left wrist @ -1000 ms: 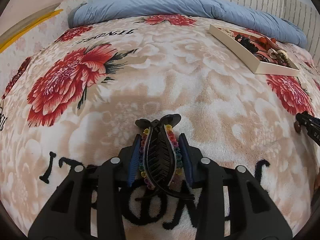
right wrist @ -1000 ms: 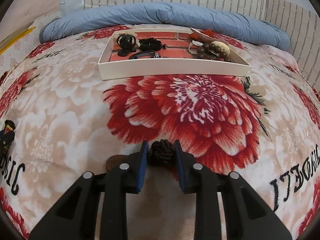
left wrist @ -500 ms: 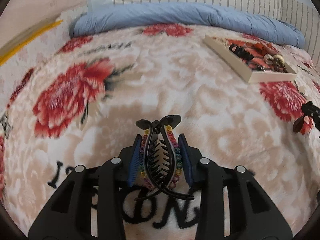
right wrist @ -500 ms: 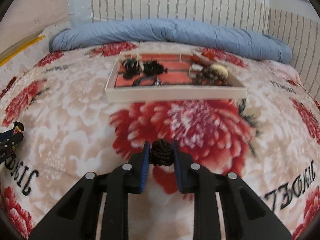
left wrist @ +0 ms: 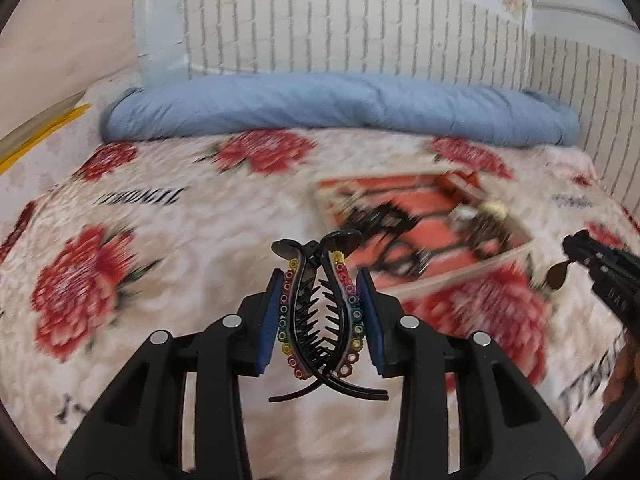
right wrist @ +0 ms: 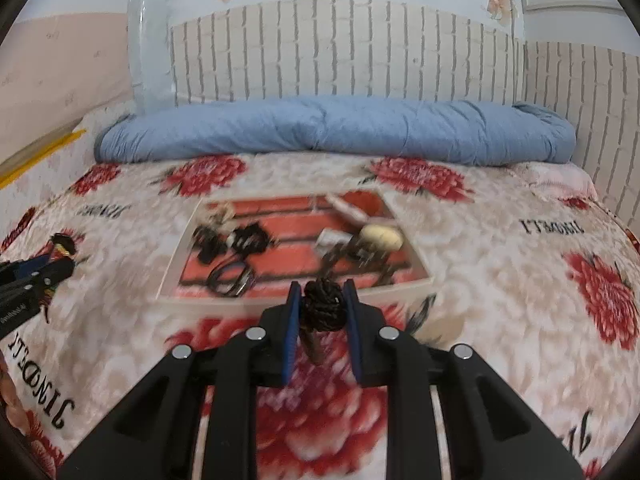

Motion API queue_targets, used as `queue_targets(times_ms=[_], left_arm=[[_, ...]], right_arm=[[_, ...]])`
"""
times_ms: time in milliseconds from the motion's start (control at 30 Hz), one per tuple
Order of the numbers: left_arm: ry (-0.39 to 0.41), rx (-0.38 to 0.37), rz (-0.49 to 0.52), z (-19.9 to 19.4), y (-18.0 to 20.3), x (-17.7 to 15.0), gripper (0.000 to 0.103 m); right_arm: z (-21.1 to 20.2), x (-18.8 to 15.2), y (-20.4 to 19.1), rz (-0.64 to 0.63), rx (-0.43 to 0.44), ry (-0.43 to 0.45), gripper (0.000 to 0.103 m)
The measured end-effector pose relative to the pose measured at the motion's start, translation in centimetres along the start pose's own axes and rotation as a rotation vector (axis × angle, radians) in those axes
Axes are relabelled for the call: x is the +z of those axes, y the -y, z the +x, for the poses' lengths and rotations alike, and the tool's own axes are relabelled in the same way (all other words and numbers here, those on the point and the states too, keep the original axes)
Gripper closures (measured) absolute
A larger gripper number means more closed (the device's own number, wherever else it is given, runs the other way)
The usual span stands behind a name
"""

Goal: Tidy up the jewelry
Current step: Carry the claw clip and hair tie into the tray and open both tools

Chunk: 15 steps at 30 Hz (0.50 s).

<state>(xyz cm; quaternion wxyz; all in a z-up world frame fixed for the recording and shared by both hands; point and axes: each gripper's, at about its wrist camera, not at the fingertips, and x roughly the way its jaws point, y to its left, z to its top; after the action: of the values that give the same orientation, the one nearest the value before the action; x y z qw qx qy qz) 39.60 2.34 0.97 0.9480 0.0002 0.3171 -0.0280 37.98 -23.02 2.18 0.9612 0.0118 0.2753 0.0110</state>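
My left gripper [left wrist: 322, 312] is shut on a black hair claw clip [left wrist: 320, 316] edged with coloured beads, held above the flowered blanket. My right gripper [right wrist: 322, 312] is shut on a dark braided knot [right wrist: 323, 307] with a brown piece hanging below it, held above the blanket just before the tray. The shallow white tray [right wrist: 280, 306] with a red brick-pattern floor holds several dark hair ties, clips and a cream oval piece; it also shows in the left wrist view [left wrist: 452, 272], ahead and right. The right gripper appears at the left view's right edge [left wrist: 600, 264], the left gripper at the right view's left edge [right wrist: 28, 280].
A flowered blanket [right wrist: 500, 280] covers the bed. A rolled blue quilt [right wrist: 328, 128] lies along the far edge before a brick-pattern wall [right wrist: 340, 48]. A yellow strip [left wrist: 44, 132] runs along the bed's left side.
Both grippers have risen and tilted up, so the wall now shows. The left gripper has swung right toward the tray. The right gripper has moved closer to the tray. Both still hold their items.
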Motion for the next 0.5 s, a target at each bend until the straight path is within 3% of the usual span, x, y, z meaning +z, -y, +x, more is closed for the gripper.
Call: queue_targets(times_ms=[267,500], left_arm=[[0.010,-0.016,-0.021,7.5,6.0,3.1,0.067],[-0.025,-0.006,-0.022,14.0,7.6,3.3,0.067]], right_arm=[[6.0,2.3,4.0,0.020,0.004,0.023,0.081],[12.1,2.4,4.6,0.009,0.007,-0.001,0.081]])
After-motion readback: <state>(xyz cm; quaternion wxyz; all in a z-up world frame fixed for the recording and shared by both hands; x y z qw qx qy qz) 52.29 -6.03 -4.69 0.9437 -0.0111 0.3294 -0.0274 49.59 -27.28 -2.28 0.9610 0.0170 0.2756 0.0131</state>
